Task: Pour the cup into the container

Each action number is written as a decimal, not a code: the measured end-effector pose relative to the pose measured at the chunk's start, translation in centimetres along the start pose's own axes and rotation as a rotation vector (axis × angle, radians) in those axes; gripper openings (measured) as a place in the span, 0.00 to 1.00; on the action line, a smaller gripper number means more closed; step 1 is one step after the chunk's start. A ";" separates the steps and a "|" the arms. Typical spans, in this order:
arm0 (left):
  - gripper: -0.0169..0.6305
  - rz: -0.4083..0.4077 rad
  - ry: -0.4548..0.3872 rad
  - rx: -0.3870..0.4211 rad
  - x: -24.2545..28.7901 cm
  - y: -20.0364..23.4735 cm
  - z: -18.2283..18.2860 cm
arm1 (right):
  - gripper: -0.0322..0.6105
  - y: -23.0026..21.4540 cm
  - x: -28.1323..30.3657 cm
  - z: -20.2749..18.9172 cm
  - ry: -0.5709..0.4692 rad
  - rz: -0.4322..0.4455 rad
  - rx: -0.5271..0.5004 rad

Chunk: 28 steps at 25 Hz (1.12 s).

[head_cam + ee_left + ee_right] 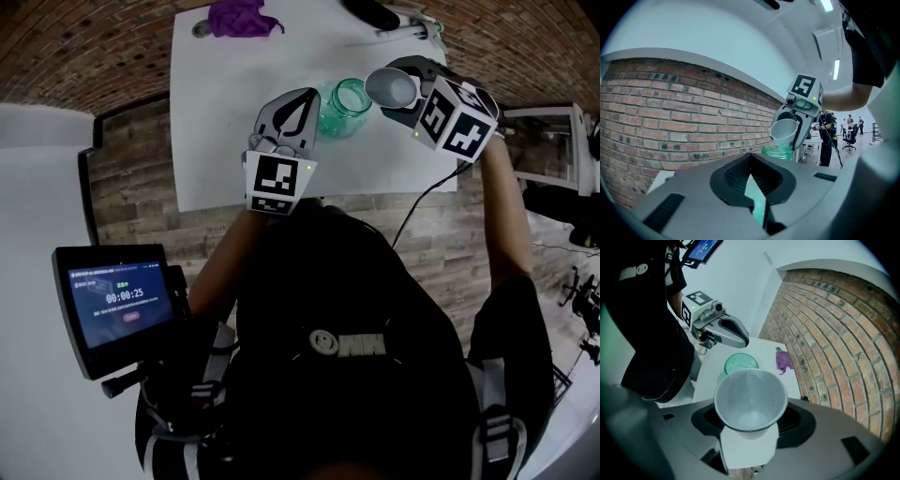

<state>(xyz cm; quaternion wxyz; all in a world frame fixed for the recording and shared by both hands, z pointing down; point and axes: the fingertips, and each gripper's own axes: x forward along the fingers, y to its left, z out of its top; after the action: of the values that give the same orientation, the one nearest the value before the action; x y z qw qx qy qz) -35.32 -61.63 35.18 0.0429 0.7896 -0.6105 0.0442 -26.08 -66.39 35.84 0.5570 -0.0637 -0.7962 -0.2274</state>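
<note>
cup: the pale plastic-looking cup (750,399) was up in the air, tipped over with its mouth hanging right above the glass jar (339,108), not touching it as far as I could see

right tongs: the right tongs (405,94) were clamped on the cup's lower wall near the base, jaws standing fairly wide around it

left tongs: the left tongs (305,101) were pinched together with their tips just beside the jar. A sliver of teal showed past the jaws, but I saw nothing actually gripped.

how the cup handles: I'd guess it's light and thin-walled, so it would dent or pop out if squeezed hard. Low on the wall, where it's stiffer, looked like the sane place to hold it.

how the jar handles: it's green-tinted glass, so probably heavier, slick and breakable. A bump from either tool could tip it.

cup contents: I could see straight down to a pale bottom with nothing obvious left inside

jar contents: the mouth was open, and I couldn't tell what was in it

tabletop: the white tabletop (225,141) carried the jar, with a purple cloth (242,17) well apart at the far edge
</note>
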 end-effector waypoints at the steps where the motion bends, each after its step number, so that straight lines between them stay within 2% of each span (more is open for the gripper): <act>1: 0.03 0.000 0.000 0.000 0.0 0.0 0.0 | 0.50 -0.1 -0.1 0.1 0.008 -0.003 -0.010; 28: 0.03 0.008 -0.008 -0.022 0.2 0.1 -0.1 | 0.50 -0.7 0.1 0.1 0.112 -0.038 -0.132</act>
<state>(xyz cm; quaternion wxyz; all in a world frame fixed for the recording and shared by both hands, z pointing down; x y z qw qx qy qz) -35.35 -61.83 35.32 0.0490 0.7869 -0.6141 0.0348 -26.42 -66.99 35.72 0.5907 -0.0723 -0.7483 -0.2931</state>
